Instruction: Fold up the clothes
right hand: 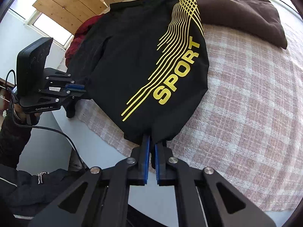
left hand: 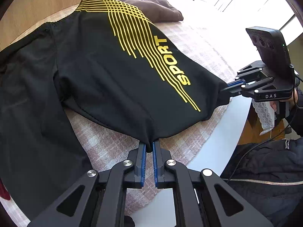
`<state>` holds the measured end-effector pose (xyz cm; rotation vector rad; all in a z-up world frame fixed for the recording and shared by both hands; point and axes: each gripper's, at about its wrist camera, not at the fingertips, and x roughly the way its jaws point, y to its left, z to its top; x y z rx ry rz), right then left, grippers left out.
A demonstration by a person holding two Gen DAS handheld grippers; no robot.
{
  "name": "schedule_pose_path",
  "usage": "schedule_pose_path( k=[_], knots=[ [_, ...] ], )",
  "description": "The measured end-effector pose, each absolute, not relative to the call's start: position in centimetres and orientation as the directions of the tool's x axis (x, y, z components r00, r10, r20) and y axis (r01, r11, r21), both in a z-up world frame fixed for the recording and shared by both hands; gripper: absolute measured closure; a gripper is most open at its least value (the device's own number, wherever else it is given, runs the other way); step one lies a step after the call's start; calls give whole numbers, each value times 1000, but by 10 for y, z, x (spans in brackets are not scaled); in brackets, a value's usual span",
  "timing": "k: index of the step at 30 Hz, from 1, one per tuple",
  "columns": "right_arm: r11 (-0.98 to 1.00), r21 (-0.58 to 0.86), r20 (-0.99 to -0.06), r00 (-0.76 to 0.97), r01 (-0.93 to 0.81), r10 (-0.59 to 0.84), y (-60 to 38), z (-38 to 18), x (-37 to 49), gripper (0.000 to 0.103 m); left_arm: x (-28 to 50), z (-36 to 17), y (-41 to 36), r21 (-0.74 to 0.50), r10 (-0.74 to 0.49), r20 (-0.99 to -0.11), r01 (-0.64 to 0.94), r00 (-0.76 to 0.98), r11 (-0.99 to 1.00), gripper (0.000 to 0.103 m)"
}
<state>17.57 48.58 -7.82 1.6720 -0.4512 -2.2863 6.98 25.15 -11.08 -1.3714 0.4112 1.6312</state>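
At the far left of the right wrist view, a red garment [right hand: 79, 36] lies bunched past the far edge of the black sport shorts [left hand: 106, 71], partly hidden under them. The left gripper [left hand: 149, 146] is clamped on the hem of the shorts, its 2 blue-lined fingers [left hand: 143, 158] pinching a fold of black cloth between them; in the right wrist view the same gripper reaches in from the left side and bites the hem there. The shorts are spread over a pink-and-white checked cloth [right hand: 246, 98] that covers a round white table [left hand: 227, 132], with the hem end lifted a little off the cloth between the 2 grippers and the waistband end lying flat toward the far side. Yellow stripes and the word SPORT [left hand: 173, 60] run slantwise down the upper leg. To the right, the right gripper [right hand: 152, 143] is also closed on the hem, black fabric caught between its blue pads [right hand: 145, 157], and the left wrist view shows it holding the corner from the right. A dark brown garment [right hand: 242, 13] lies folded on the checked cloth at the far right, touching the striped top edge of the shorts.
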Motion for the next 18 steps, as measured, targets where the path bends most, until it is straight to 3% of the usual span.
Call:
schedule_pose_path(
  k=[8,11,12,13,15,18],
  knots=[
    [-883,469,-796,-428,10,-427,511,7,188,98,52,-39,251,-369,527,-843,-824,103,-429,98],
    [-917,398,-811,-465,6,-355,516,20,194,98,55,-31,250,-359,512,-849,-852,128,-382,96],
    [-934,357,-839,-439,-1,-321,507,12,192,94,58,-37,250,-321,476,-873,-863,110,-390,95],
    [-948,317,-867,-409,-9,-285,498,2,191,74,59,-47,251,-299,437,-893,-864,103,-406,94],
    [-970,243,-911,-348,-13,-224,488,-30,194,49,67,-71,248,-279,377,-919,-867,116,-413,88],
    [-978,206,-931,-303,26,-204,469,-64,203,49,86,-95,229,-257,318,-940,-865,120,-431,88]
  ],
)
